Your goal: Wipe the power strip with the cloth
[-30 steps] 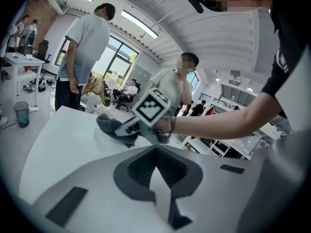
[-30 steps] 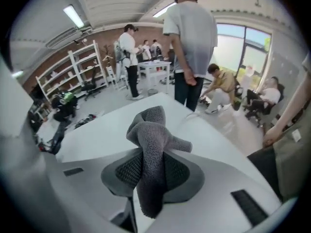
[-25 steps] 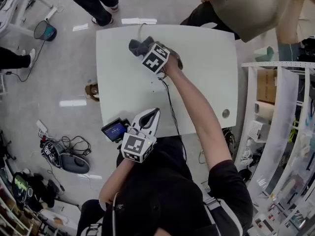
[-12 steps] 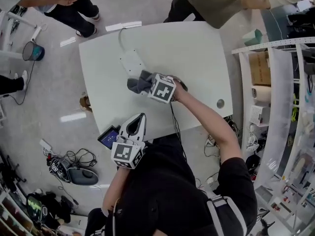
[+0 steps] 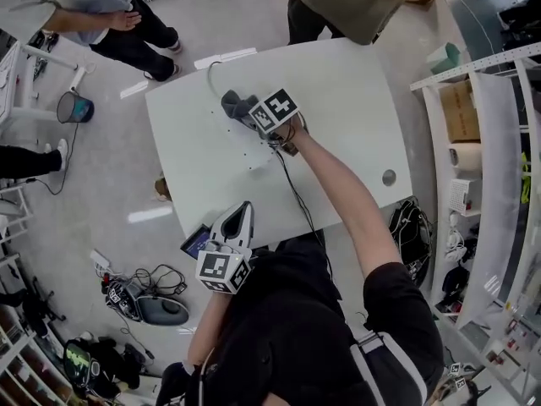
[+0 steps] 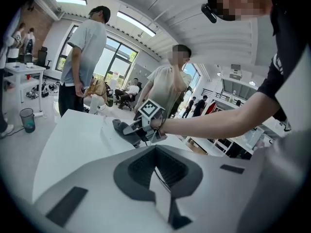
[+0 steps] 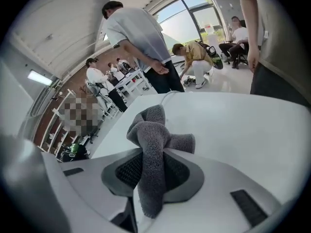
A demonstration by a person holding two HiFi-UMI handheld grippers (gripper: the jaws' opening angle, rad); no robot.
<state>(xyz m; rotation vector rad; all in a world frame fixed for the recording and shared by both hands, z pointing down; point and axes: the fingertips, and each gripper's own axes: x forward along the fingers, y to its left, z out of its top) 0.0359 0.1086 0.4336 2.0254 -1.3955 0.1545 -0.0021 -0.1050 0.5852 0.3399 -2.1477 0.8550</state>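
Observation:
The grey cloth (image 5: 237, 103) is pinched in my right gripper (image 5: 251, 110), which is shut on it over the far end of the white power strip (image 5: 256, 149). The strip lies on the white table (image 5: 338, 125), and its white cord (image 5: 211, 73) curls off toward the far edge. In the right gripper view the cloth (image 7: 154, 140) stands folded between the jaws of the right gripper (image 7: 153, 159). My left gripper (image 5: 243, 207) hovers at the table's near edge, away from the strip, shut on nothing. The left gripper view shows this left gripper (image 6: 156, 154) aimed at the right gripper (image 6: 138, 130) and the cloth (image 6: 121, 127).
Three people stand around the table's far and left sides. A thin black cable (image 5: 292, 193) trails from my right gripper across the table toward me. A round grommet (image 5: 388, 177) sits near the right edge. A small screen (image 5: 196, 242) is beside my left gripper, and shelves (image 5: 473, 142) stand to the right.
My right gripper drew the cloth along the strip toward me, then pushed it back to the strip's far end while rolling. The left gripper stayed at the near edge.

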